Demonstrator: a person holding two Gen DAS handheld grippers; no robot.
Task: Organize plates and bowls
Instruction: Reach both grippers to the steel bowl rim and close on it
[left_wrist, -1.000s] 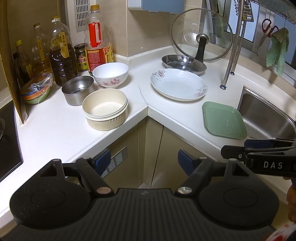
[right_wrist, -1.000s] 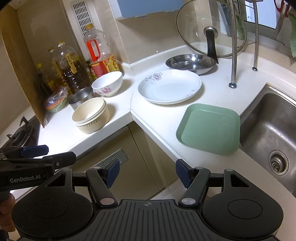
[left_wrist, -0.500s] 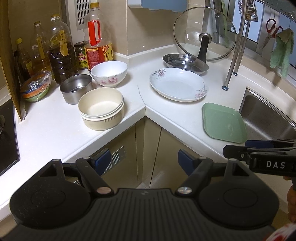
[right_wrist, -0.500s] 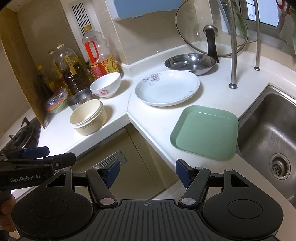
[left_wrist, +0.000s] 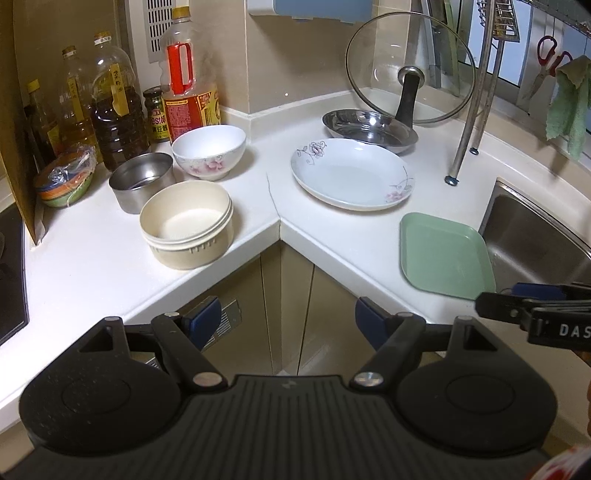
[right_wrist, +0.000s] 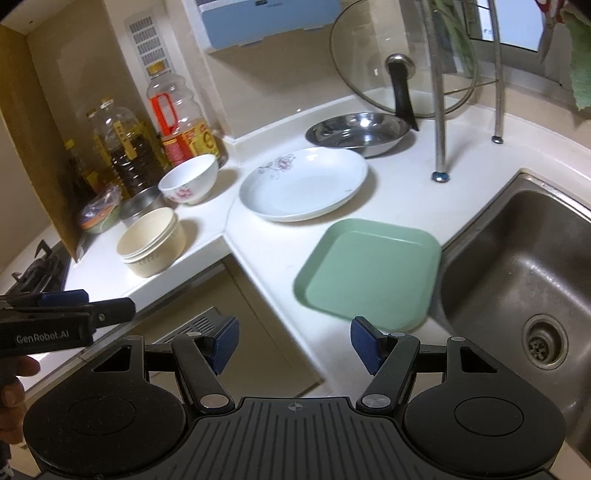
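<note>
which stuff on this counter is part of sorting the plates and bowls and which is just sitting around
Part of the job: green square plate, white floral plate, floral bowl, beige bowl stack, steel bowl, steel dish.

Just lying about: oil bottles, glass lid, sink, green cloth.

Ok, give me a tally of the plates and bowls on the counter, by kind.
Plates: 2, white floral round plate and green square plate.
Bowls: 4, white floral ceramic bowl, beige ribbed bowl, steel straight-sided bowl, shallow steel bowl.
Total: 6.
</note>
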